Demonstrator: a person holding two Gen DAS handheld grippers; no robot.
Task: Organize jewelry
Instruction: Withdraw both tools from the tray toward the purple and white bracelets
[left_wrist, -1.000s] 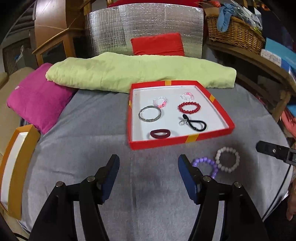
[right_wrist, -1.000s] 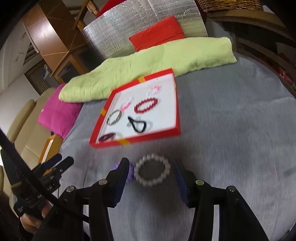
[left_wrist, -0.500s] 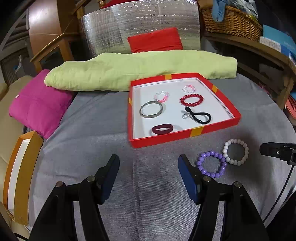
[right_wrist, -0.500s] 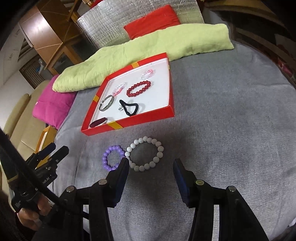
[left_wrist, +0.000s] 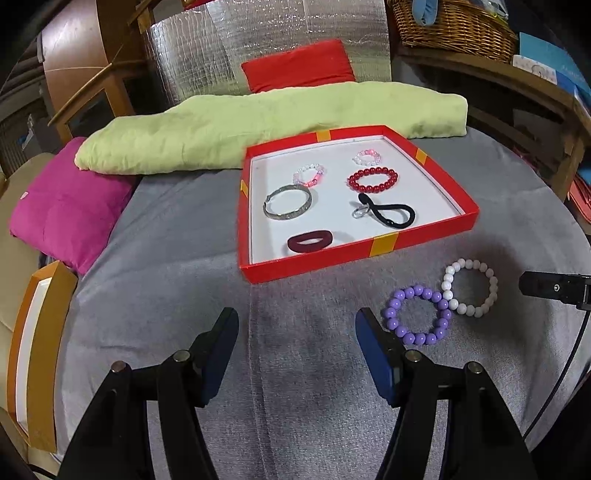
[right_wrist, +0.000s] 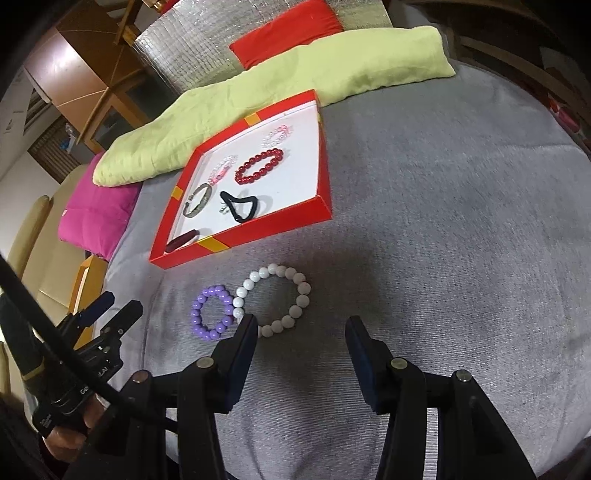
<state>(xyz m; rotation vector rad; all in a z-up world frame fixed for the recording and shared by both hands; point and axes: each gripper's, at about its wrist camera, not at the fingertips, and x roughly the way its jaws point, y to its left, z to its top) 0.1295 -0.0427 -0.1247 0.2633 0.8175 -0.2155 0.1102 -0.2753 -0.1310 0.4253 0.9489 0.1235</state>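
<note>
A red tray (left_wrist: 369, 252) (right_wrist: 258, 230) with a white floor lies on the grey cloth. It holds a silver bangle (left_wrist: 287, 203), a red bead bracelet (left_wrist: 373, 180), a black hair tie (left_wrist: 388, 214), a dark red band (left_wrist: 309, 242) and two pink-white bracelets. A purple bead bracelet (left_wrist: 418, 314) (right_wrist: 212, 312) and a white bead bracelet (left_wrist: 470, 287) (right_wrist: 275, 299) lie touching on the cloth in front of the tray. My left gripper (left_wrist: 297, 328) is open and empty, left of the purple bracelet. My right gripper (right_wrist: 301, 332) is open and empty, just behind the white bracelet.
A green cushion (left_wrist: 258, 122), a pink cushion (left_wrist: 66, 206) and a red cushion (left_wrist: 299, 66) lie beyond and left of the tray. An orange frame (left_wrist: 33, 343) stands at the left edge. A wicker basket (left_wrist: 454, 26) sits on a shelf at the right.
Both grippers have drawn back and up. The right gripper, which straddled the white bracelet, is now behind it. Both bracelets stay on the cloth.
</note>
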